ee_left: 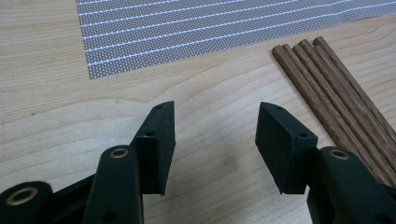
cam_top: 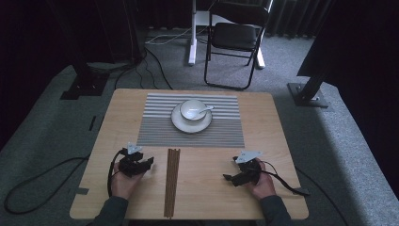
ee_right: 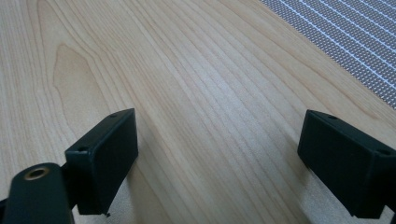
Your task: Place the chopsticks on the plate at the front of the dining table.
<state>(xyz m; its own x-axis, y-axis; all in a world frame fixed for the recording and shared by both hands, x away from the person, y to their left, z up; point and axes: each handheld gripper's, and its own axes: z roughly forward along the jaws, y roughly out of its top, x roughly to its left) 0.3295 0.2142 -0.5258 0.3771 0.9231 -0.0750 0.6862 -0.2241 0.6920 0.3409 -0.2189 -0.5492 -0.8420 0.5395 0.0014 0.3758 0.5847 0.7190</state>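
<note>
Wooden chopsticks point(cam_top: 172, 181) bundled near the counter's point(cam_top: 282, 141) front edge, midway between both hands, running from the striped placemat point(cam_top: 155, 134) back to that edge. Left claw point(cam_top: 149, 162) just beside them, spread and empty; right claw point(cam_top: 227, 177) farther off, likewise spread. Probably still the approach: next, swing the left claw over the bundle and close across it.

No readable text, label, brand or number anywhere (placemat point(cam_top: 190, 136) with plain stripes only)
</note>
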